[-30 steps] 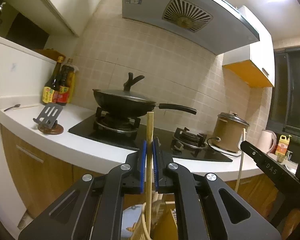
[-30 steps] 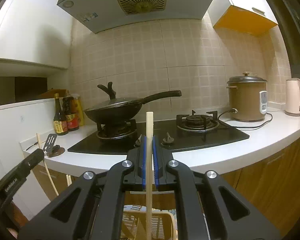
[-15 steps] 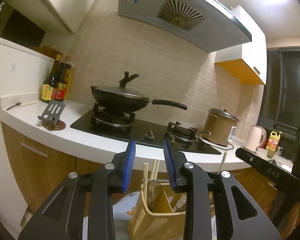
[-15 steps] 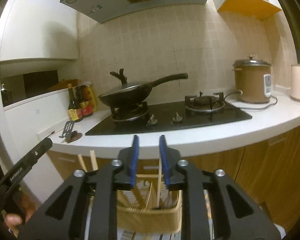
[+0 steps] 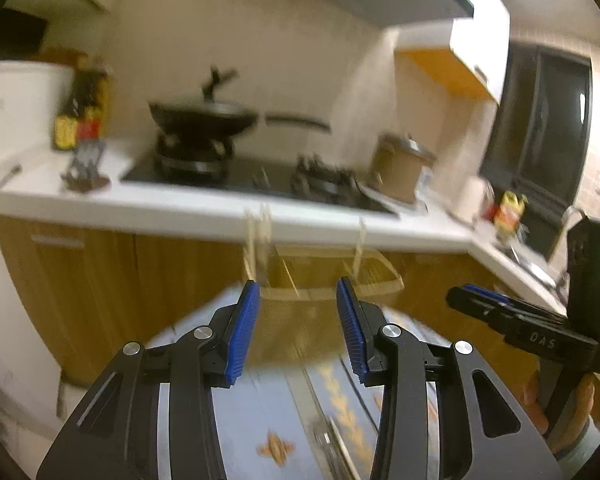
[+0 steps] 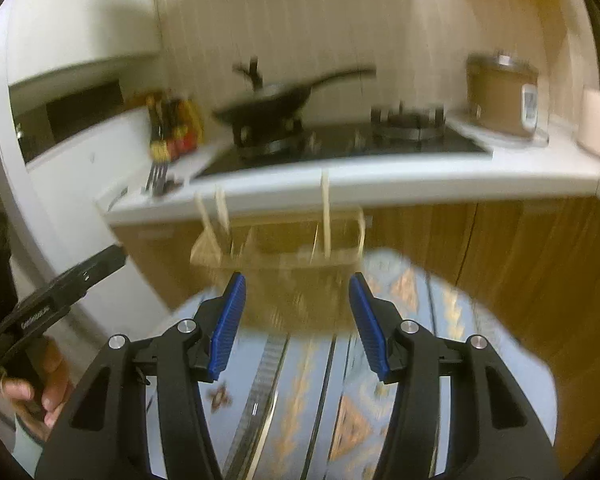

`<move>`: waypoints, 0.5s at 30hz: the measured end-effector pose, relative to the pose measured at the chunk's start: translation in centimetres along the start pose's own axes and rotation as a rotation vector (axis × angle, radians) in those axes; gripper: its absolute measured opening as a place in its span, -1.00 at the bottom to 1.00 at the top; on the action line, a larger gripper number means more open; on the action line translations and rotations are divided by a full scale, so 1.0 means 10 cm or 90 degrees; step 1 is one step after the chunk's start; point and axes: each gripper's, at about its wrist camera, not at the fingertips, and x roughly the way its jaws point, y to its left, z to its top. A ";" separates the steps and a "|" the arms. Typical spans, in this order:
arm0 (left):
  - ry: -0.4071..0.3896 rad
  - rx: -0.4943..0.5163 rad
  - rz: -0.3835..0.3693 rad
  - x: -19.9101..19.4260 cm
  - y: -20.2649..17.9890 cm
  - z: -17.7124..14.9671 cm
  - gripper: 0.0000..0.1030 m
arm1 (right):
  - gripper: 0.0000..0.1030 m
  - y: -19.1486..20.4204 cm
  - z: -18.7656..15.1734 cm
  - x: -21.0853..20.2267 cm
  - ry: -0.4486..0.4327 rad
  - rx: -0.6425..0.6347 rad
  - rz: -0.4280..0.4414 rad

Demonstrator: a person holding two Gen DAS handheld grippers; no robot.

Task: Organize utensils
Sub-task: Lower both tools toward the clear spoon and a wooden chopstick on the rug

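Chopsticks that each pair of tongs clamped a second ago now stand in the yellow basket on the patterned cloth; left tongs and right tongs are opening, nothing between them; next, likely the metal utensils lying nearer.

White letters "DAS" are showing on the right tongs; the small white print on the left tongs is blurring past reading.
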 end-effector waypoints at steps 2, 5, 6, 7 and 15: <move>0.045 0.010 -0.004 0.04 -0.04 -0.13 -0.27 | -0.03 0.02 -0.18 0.04 0.043 0.003 0.004; 0.103 0.012 -0.002 0.14 -0.03 -0.36 -0.27 | -0.03 0.06 -0.56 0.12 0.102 0.012 -0.002; 0.123 0.006 -0.006 0.19 -0.01 -0.46 -0.27 | -0.03 0.07 -0.73 0.15 0.122 0.016 0.000; 0.136 0.000 -0.011 0.21 0.01 -0.52 -0.27 | -0.07 0.09 -0.88 0.17 0.137 0.020 0.000; 0.239 -0.055 -0.047 0.54 0.16 -1.14 -0.27 | -0.33 0.32 -1.63 0.32 0.193 0.033 -0.014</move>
